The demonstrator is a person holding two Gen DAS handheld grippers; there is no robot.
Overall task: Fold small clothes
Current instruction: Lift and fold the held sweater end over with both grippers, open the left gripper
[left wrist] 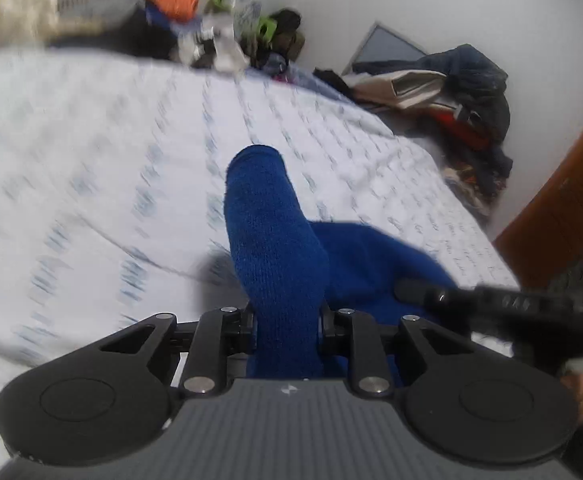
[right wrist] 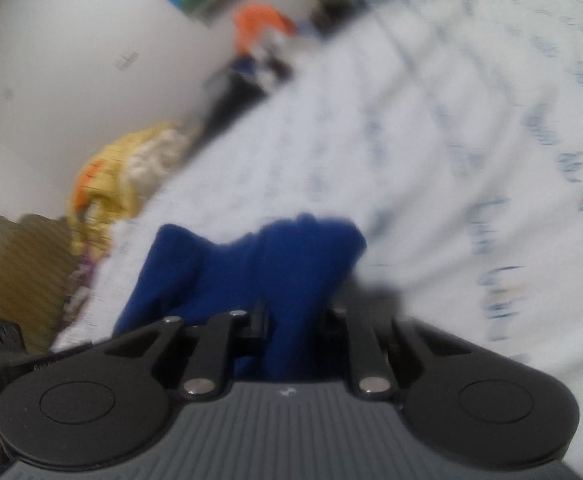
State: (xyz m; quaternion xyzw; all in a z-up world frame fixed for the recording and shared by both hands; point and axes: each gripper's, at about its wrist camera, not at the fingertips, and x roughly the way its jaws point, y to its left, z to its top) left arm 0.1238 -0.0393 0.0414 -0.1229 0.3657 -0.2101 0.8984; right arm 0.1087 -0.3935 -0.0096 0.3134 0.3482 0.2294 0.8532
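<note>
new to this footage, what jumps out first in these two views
A bright blue cloth fills the middle of both views, pinched in the left gripper and the right gripper above a white printed bedsheet. Behind it, a clothes pile lines the wall.

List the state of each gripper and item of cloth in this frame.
Left gripper: shut on the blue cloth.
Right gripper: shut on the blue cloth.
Blue cloth: held by both grippers, bunched, not yet folded.
Bedsheet: spread over the bed.
Clothes pile: heaped, unfolded.
</note>
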